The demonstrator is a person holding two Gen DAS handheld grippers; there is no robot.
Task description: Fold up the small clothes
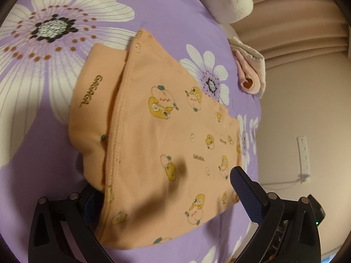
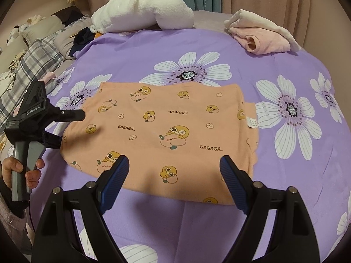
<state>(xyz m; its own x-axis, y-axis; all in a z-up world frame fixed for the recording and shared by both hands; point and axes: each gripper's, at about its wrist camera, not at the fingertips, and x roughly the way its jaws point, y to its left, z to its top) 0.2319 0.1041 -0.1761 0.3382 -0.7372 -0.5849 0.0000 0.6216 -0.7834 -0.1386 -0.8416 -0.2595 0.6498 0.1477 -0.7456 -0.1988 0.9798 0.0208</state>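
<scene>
- Right gripper (image 2: 174,164), nearest its own camera: blue-padded fingers (image 2: 118,175) stand wide apart above the near hem of the peach garment (image 2: 166,129). Nothing is clamped between them; whether the tips touch the cloth cannot be told.
- Left gripper (image 1: 163,184): jaws spread wide with nothing clamped. In its own view the right-hand finger (image 1: 245,192) lies over the cloth, while the other finger (image 1: 90,203) is partly hidden under a raised fold at the garment's edge. In the right wrist view it sits at the garment's left edge, one finger over the cloth.
- Person's hand (image 2: 22,171) grips the grey handle of the left gripper at the left border of the right wrist view.
- Peach garment: printed with yellow cartoon figures and the word "GAGAGA", spread mostly flat in the middle of the bed. A second layer shows past its right edge, bearing a small white label (image 2: 252,121). In the left wrist view a stitched seam runs along the upper layer and a lower layer protrudes beside it.
- Purple bedsheet (image 2: 219,43), with large white flowers, carries everything.
- Pink and cream clothing pile (image 2: 261,35) rests at the far right corner, well apart from the garment.
- White towel bundle (image 2: 142,13) sits at the far edge of the bed.
- Plaid pillows (image 2: 33,57) lie to the far left.
</scene>
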